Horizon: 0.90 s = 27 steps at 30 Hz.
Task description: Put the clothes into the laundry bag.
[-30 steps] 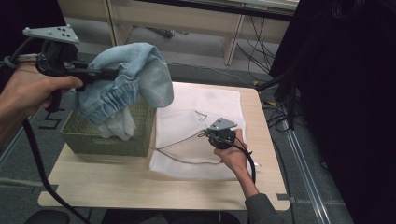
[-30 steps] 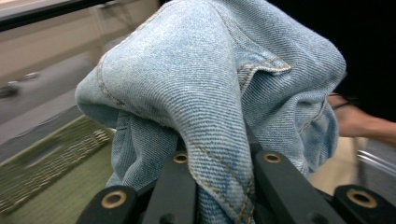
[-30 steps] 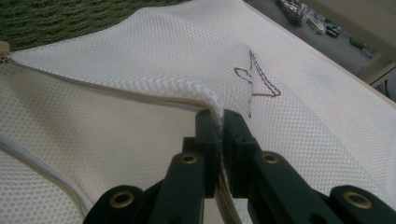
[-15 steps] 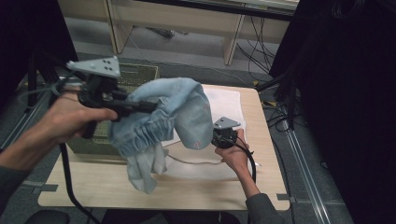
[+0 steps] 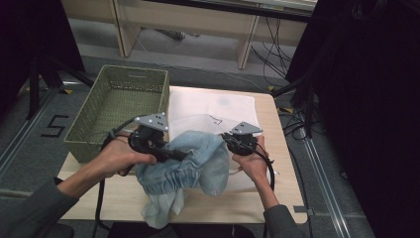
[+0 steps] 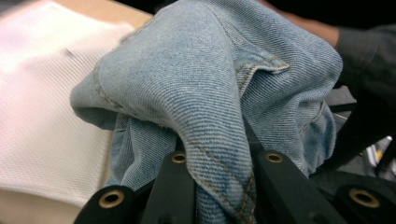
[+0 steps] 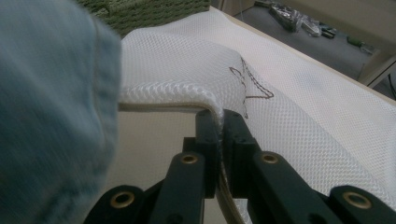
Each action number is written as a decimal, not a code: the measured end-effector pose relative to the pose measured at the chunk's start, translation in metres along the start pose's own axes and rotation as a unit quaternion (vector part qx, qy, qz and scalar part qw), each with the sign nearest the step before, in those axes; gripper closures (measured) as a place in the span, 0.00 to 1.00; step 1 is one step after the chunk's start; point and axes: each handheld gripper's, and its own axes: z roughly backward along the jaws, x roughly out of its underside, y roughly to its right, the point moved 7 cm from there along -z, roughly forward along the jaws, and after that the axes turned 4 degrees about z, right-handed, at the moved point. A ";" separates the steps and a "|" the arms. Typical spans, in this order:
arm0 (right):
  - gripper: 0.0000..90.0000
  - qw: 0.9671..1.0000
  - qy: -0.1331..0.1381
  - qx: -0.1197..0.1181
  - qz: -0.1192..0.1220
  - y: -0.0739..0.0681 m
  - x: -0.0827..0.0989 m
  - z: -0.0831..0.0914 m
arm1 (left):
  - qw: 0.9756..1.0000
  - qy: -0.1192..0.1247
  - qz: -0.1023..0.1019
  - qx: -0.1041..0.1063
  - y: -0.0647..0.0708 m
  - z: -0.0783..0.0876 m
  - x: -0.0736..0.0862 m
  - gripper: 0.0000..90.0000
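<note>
A rectangular light wooden table (image 5: 277, 148) stands on a grey carpeted floor (image 5: 44, 124). Beyond the table, pale wooden furniture legs (image 5: 246, 47) rise over loose black cables (image 5: 267, 59). Right of the table hangs a black curtain (image 5: 366, 99). Left of it, the floor bears a black mark, perhaps a "5" (image 5: 55, 126).

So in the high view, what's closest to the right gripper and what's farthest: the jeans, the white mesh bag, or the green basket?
From the right gripper:
1. White mesh bag: its edge is pinched in that gripper, and it spreads behind on the table.
2. Jeans: bunched right beside it, toward the left gripper, which holds them.
3. Green basket: farthest, at the table's back left.
</note>
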 end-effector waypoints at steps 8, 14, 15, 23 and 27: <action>0.96 1.000 0.007 0.008 0.009 -0.002 -0.002 -0.001 | 0.999 -0.027 0.015 0.015 -0.012 -0.056 0.018 0.89; 0.96 1.000 0.001 0.003 0.019 -0.007 -0.006 0.001 | 0.999 -0.043 0.026 0.008 -0.019 -0.094 0.025 0.88; 0.96 1.000 0.001 0.003 0.027 -0.006 -0.006 0.001 | 0.999 -0.046 0.027 0.008 -0.019 -0.102 0.026 0.88; 0.97 1.000 0.009 0.002 0.026 -0.010 -0.012 0.006 | 0.996 -0.085 0.014 -0.020 -0.025 -0.164 0.045 0.78; 0.96 1.000 0.009 0.003 0.029 -0.010 -0.012 0.006 | 0.997 -0.064 0.008 -0.034 -0.029 -0.159 0.037 0.55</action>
